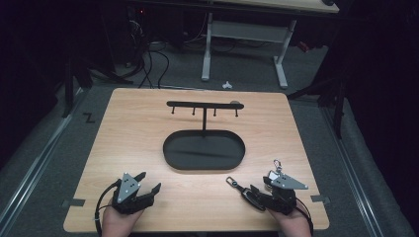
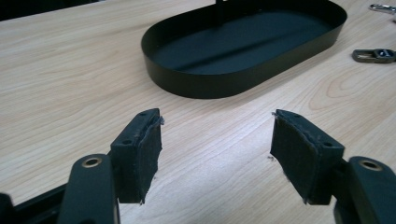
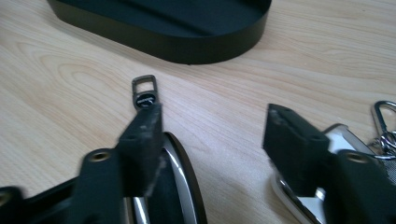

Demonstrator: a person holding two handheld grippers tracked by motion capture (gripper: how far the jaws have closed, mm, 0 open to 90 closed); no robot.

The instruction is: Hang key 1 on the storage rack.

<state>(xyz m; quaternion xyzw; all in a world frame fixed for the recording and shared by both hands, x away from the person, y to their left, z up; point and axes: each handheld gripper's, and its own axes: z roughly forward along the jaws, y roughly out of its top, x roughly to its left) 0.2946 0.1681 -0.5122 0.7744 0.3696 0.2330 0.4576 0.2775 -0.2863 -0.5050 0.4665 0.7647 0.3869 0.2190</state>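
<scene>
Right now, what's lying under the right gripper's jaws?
Two key fobs lie under the right gripper: a dark one with a strap loop, and a silvery one with a clip ring. The jaws cover their middles.

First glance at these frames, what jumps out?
The black oval tray at the middle of the light wooden table, with a post rising from it to a hook bar. Nearer the person, both grippers rest at the table's front edge, the left gripper open with nothing between its jaws. The right gripper is open too, over two key fobs: a dark key fob and a silver-clipped key fob.
</scene>
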